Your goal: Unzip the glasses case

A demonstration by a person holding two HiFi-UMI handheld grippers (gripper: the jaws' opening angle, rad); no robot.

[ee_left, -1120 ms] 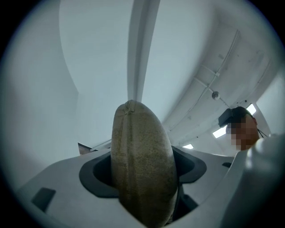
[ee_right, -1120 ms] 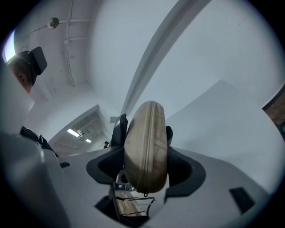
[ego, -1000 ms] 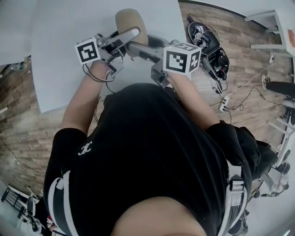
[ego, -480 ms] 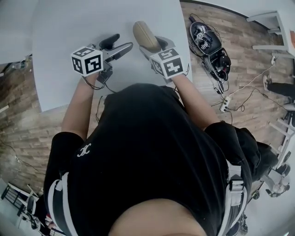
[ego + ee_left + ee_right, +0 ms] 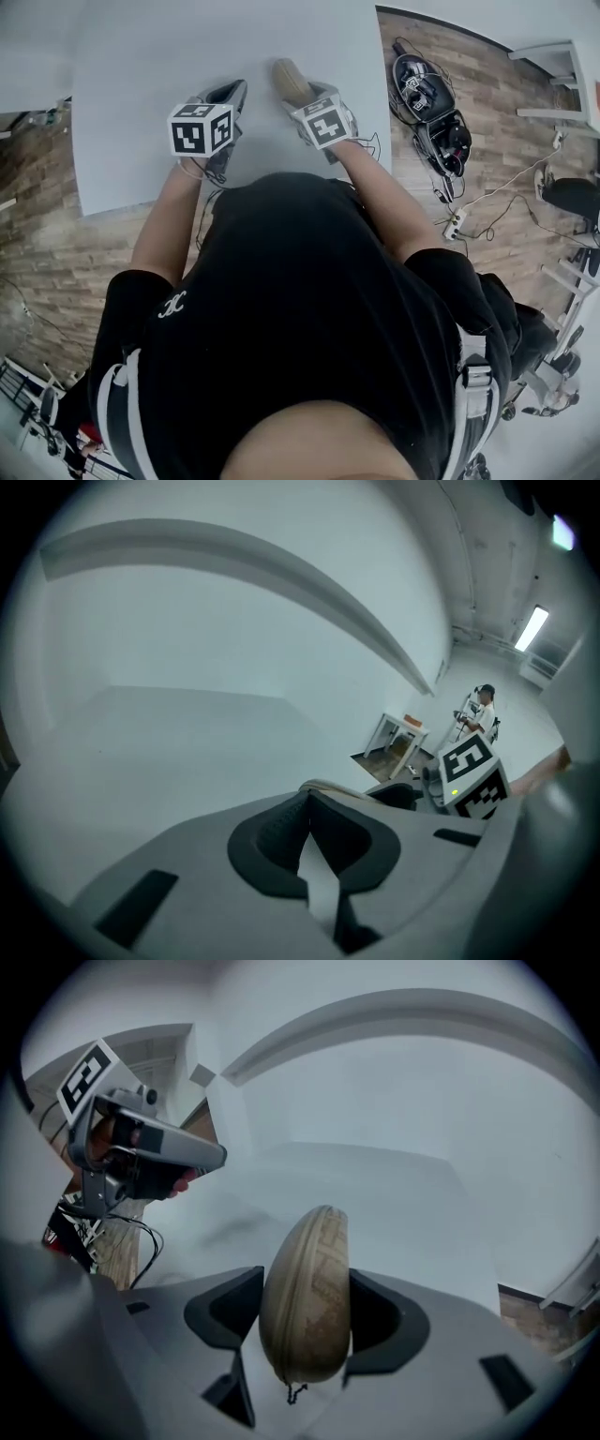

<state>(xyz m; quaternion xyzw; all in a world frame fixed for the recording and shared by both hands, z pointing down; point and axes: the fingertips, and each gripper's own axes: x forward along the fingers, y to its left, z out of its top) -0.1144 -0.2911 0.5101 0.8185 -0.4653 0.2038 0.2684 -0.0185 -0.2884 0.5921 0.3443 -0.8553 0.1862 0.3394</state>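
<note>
My right gripper (image 5: 305,1312) is clamped on the glasses case (image 5: 302,1288), with the pads on its two broad faces. The jaws stand wide only because the case is fat, and they've just eased in a touch onto it. The case is held over the far part of the table (image 5: 131,84), ahead of me and slightly right of centre. The left gripper (image 5: 307,810) has just snapped closed, pads together, nothing between them. Key geometry: the case's long axis runs along the right jaws, with the far tip pointing away from me and the case standing on edge between the pads. A seam (image 5: 275,1279) that I take for the zip runs lengthwise on the side facing the left gripper. A short dark cord (image 5: 292,1394), likely the pull, hangs off the near end, down in the throat between the right jaws. The left gripper sits to the case's left, near but apart, pointing roughly the same way. It's the only free tool, so the pull is its job. My read is that it must open up and come in toward the near end, not the tip. The risk is that the cord is small and tucked by the jaw roots, so access is tight.
</note>
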